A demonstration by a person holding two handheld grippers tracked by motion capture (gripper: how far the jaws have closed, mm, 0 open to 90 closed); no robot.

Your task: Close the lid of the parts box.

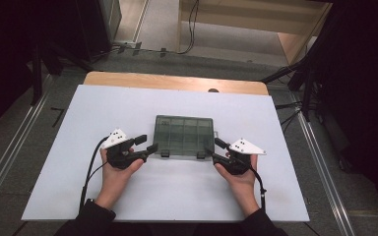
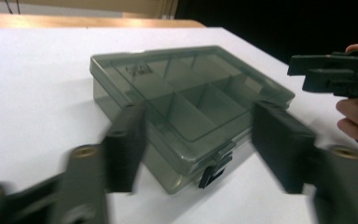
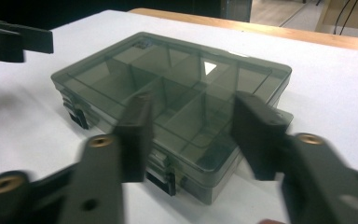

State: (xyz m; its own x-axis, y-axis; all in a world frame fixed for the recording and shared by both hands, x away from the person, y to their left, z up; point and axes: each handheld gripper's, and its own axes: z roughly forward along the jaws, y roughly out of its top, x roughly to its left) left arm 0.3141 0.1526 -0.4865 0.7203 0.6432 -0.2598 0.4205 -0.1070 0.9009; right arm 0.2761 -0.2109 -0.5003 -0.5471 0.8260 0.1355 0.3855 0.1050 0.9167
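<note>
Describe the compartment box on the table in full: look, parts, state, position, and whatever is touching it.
The compartment box is a flat, rectangular case of smoky, see-through grey-green plastic. Inner dividers split it into several compartments, which look empty. Its lid is down, with two dark latches on the front edge facing the person. It lies flat on the white table, near the middle. The left gripper and right gripper sit at its front corners with jaws apart; whether either touches it cannot be told.

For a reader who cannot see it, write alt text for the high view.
A closed smoky plastic box lies on a white table. The left gripper and right gripper, jaws open, flank its near corners without gripping it.
</note>
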